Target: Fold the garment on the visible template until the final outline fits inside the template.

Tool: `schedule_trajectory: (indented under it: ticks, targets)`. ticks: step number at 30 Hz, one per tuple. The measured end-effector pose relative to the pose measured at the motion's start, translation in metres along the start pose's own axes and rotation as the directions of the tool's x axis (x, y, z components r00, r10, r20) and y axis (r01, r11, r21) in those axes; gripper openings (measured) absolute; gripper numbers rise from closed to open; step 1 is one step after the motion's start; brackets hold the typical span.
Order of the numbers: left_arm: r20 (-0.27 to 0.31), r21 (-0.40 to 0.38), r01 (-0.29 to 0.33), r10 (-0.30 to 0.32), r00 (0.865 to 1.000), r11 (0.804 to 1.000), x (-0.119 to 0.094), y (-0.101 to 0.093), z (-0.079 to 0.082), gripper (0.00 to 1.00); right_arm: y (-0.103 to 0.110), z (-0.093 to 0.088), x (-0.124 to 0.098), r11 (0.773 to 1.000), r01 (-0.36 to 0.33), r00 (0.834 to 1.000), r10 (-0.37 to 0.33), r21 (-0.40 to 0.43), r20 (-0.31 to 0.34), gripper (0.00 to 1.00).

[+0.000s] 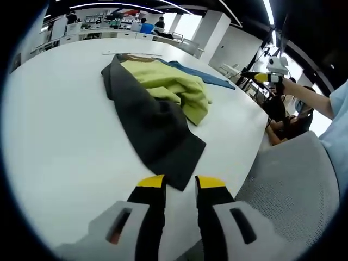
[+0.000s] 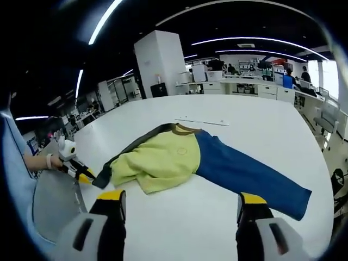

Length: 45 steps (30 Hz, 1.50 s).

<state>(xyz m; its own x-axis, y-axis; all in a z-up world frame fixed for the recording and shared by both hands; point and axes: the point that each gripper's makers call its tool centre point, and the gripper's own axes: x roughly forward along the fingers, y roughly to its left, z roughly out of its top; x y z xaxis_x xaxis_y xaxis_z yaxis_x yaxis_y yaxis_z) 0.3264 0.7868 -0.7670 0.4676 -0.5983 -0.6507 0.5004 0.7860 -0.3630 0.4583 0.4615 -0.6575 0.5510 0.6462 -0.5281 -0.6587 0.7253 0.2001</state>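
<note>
A garment lies crumpled on the white table (image 1: 65,130). It has a yellow-green body (image 1: 174,87) (image 2: 160,160), a dark grey sleeve (image 1: 155,128) (image 2: 128,149) and a blue sleeve (image 2: 244,174) (image 1: 204,75). My left gripper (image 1: 180,184) is open, its yellow tips either side of the grey sleeve's end corner, with white table showing between the jaws. The right gripper view shows this left gripper (image 2: 86,176) at the sleeve's end. My right gripper (image 2: 182,198) is wide open above the table in front of the garment, holding nothing. In the left gripper view it (image 1: 260,76) is held up off the table's edge.
Thin pale template lines (image 2: 201,120) (image 1: 130,53) mark the table beyond the garment's collar. A grey chair back (image 1: 293,179) (image 2: 51,201) stands at the table's near edge. A person's arm (image 1: 310,98) reaches in. Desks and people fill the far background.
</note>
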Motion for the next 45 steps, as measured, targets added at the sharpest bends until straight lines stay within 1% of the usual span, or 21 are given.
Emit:
schedule_trajectory:
  ticks: [2, 4, 6, 9, 11, 12, 14, 15, 21, 25, 27, 31, 36, 37, 39, 41, 45]
  targets:
    - [-0.001, 0.008, -0.011, 0.011, 1.0, 1.0, 0.0, 0.003, 0.0, 0.13, -0.001, 0.0, -0.001, 1.0, 0.001, 1.0, -0.001, 0.0, 0.004, 0.83]
    - [-0.005, 0.041, -0.021, 0.022, 1.0, 0.999, 0.001, 0.005, 0.0, 0.11, -0.001, 0.0, -0.001, 1.0, 0.001, 1.0, -0.001, 0.003, 0.001, 0.83]
    - [-0.009, 0.051, -0.028, 0.029, 1.0, 0.998, 0.001, 0.006, 0.0, 0.09, -0.001, 0.0, -0.001, 1.0, 0.003, 1.0, -0.003, 0.004, 0.005, 0.82]
    - [-0.011, 0.093, -0.036, 0.037, 0.999, 0.995, 0.001, 0.006, -0.001, 0.08, -0.001, 0.0, -0.001, 1.0, 0.003, 1.0, -0.003, 0.009, 0.008, 0.81]
    - [-0.016, 0.107, -0.044, 0.046, 0.999, 0.993, 0.001, 0.006, -0.001, 0.07, 0.0, -0.001, -0.001, 1.0, 0.001, 1.0, -0.001, 0.008, 0.005, 0.81]
    - [-0.02, 0.122, -0.048, 0.051, 0.999, 0.991, 0.001, 0.006, -0.001, 0.07, 0.001, -0.001, -0.001, 1.0, 0.001, 1.0, -0.001, 0.006, 0.004, 0.81]
    - [-0.03, 0.193, -0.062, 0.069, 0.997, 0.979, 0.002, 0.007, -0.001, 0.06, 0.002, -0.001, -0.001, 1.0, 0.0, 1.0, 0.0, 0.003, 0.003, 0.8]
    - [-0.031, 0.198, -0.068, 0.076, 0.997, 0.978, 0.002, 0.008, -0.001, 0.05, 0.002, -0.001, -0.001, 1.0, 0.0, 1.0, 0.0, 0.003, 0.004, 0.8]
    - [-0.035, 0.172, -0.073, 0.08, 0.996, 0.983, 0.003, 0.01, -0.001, 0.0, 0.005, -0.002, -0.001, 1.0, -0.002, 1.0, 0.002, 0.006, 0.012, 0.79]
    - [-0.036, 0.17, -0.073, 0.08, 0.996, 0.983, 0.004, 0.009, -0.001, 0.0, 0.006, -0.003, -0.002, 1.0, -0.002, 1.0, 0.002, 0.009, 0.016, 0.78]
    - [-0.039, 0.138, -0.071, 0.077, 0.996, 0.988, 0.005, 0.009, -0.002, 0.0, 0.007, -0.003, -0.002, 1.0, -0.002, 1.0, 0.002, 0.012, 0.017, 0.78]
    - [-0.049, 0.102, -0.081, 0.086, 0.995, 0.991, 0.002, 0.011, -0.002, 0.0, 0.008, -0.002, -0.004, 1.0, -0.002, 1.0, 0.001, 0.013, 0.028, 0.77]
    - [-0.029, 0.089, -0.081, 0.084, 0.996, 0.993, -0.007, 0.013, 0.001, 0.0, 0.009, -0.002, -0.006, 1.0, 0.001, 0.999, -0.002, 0.013, 0.034, 0.77]
    - [-0.022, 0.088, -0.09, 0.092, 0.995, 0.992, -0.009, 0.015, 0.002, 0.0, 0.009, -0.002, -0.006, 1.0, 0.002, 0.999, -0.002, 0.013, 0.035, 0.77]
    - [-0.01, 0.058, -0.098, 0.099, 0.995, 0.993, -0.013, 0.018, 0.004, 0.0, 0.009, -0.002, -0.006, 1.0, 0.001, 0.999, -0.001, 0.016, 0.035, 0.77]
    - [0.02, 0.02, -0.101, 0.101, 0.995, 0.995, -0.019, 0.02, 0.009, 0.0, 0.01, -0.003, -0.005, 1.0, -0.001, 0.999, 0.0, 0.015, 0.036, 0.77]
    - [0.034, 0.016, -0.11, 0.109, 0.993, 0.994, -0.029, 0.025, 0.013, 0.0, 0.013, -0.003, -0.004, 1.0, -0.007, 0.999, 0.007, 0.012, 0.035, 0.76]
